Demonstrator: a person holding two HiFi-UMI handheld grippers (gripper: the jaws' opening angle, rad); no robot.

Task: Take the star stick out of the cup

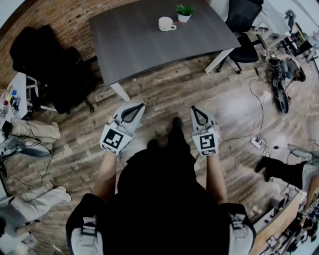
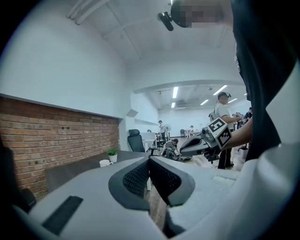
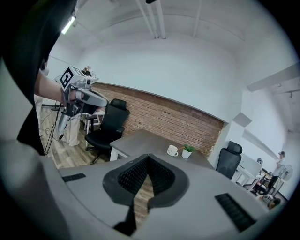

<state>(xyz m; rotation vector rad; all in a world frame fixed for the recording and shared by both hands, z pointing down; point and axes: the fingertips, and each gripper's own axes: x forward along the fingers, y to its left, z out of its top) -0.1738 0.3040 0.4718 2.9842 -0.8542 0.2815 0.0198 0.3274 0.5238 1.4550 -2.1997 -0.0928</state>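
Head view: a white cup [image 1: 167,24] stands near the far edge of a dark grey, matte table [image 1: 139,47], just beside a small green plant in a white pot [image 1: 184,13]. A thin brownish line at the cup's rim may be the star stick [image 1: 176,23], though it is too small here to be sure. Both grippers hang well short of the table, over plank wood flooring [image 1: 164,89]: the left gripper [image 1: 140,105] and the right gripper [image 1: 195,108], each a pale wedge drawn to a point.

Left gripper view: its ribbed black pads [image 2: 138,178] are pressed together with nothing between them. The cup and plant sit small on the tabletop before a red brick wall [image 2: 56,133].

Right gripper view: its pads also meet at the tip, empty. Beyond them the cup holds a slim stick that leans toward the plant pot.
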